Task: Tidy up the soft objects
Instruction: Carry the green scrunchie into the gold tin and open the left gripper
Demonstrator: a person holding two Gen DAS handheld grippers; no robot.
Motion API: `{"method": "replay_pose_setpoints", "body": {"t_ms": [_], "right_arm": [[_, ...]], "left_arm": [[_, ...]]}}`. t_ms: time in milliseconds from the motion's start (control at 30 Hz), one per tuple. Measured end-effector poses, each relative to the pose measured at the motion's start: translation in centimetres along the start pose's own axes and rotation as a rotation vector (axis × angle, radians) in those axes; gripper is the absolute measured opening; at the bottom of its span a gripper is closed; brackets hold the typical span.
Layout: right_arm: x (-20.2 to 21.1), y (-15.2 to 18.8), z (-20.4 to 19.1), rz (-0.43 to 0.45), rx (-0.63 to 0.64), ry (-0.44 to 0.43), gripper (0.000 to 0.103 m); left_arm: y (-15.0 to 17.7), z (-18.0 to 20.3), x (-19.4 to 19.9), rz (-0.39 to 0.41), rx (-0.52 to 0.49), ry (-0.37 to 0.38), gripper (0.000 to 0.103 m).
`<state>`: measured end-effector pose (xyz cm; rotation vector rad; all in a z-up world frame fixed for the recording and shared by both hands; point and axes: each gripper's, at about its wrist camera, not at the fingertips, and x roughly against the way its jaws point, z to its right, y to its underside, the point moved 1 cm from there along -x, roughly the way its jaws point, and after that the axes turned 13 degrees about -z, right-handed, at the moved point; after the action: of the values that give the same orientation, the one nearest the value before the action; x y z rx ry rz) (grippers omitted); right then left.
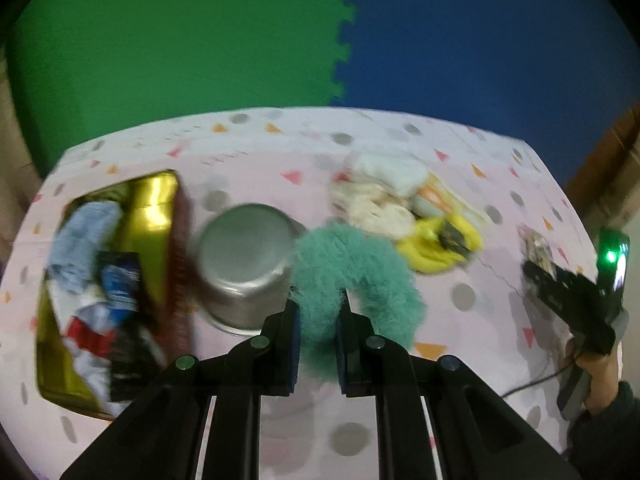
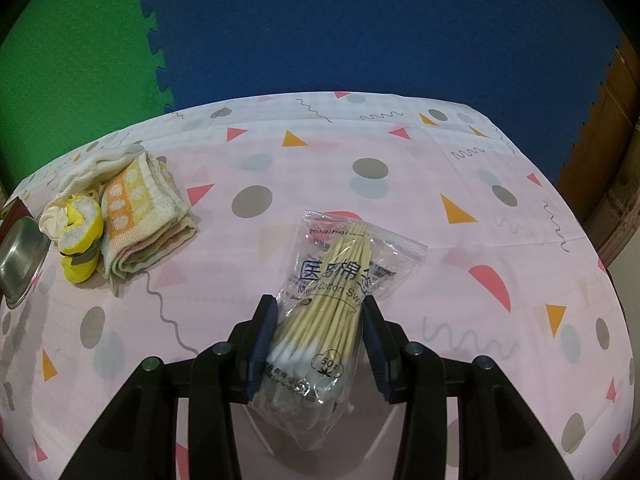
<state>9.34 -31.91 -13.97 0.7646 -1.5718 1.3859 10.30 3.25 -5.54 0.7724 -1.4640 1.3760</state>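
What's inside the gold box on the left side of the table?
The gold box holds a jumble of soft things: a light blue cloth, a dark blue packet and red and white fabric. The picture is blurred, and anything beneath that pile is covered.

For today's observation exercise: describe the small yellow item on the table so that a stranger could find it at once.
Start at the pink patterned tablecloth and go to the pile of soft things at its left, beside the steel bowl. Against the folded orange-and-cream towel lies the little yellow shoe. It alone is bright yellow, with a white fleecy lining and a grey strap.
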Motion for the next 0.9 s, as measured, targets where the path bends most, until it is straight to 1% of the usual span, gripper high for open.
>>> {"method": "replay_pose_setpoints", "body": {"t_ms": [167,267,533,633,900], "right_arm": [[0.0,0.0,-0.1,0.0,0.0,0.0,0.044],[0.0,0.0,0.0,0.0,0.001,0.001,0.044],[0.0,0.0,0.0,0.0,0.001,0.001,0.044],[0.0,0.0,0.0,0.0,0.002,0.003,0.044],[0.0,0.0,0.0,0.0,0.002,0.003,0.044]], "left_arm": [[-1.2,-4.2,1.3,0.037,0.089,-0.041,0.013],[-1.9,-6.9,1.7,0.053,0.136,-0.081,0.013],[-4.3,-13.3,0.4,0.044,0.276,-0.146,0.013],[-4.8,-14.9,-0.7,0.018,0.31,-0.153,0.013],[-5.5,-16.2,-3.8,-0.046,0.315,-0.179,0.013]]}}
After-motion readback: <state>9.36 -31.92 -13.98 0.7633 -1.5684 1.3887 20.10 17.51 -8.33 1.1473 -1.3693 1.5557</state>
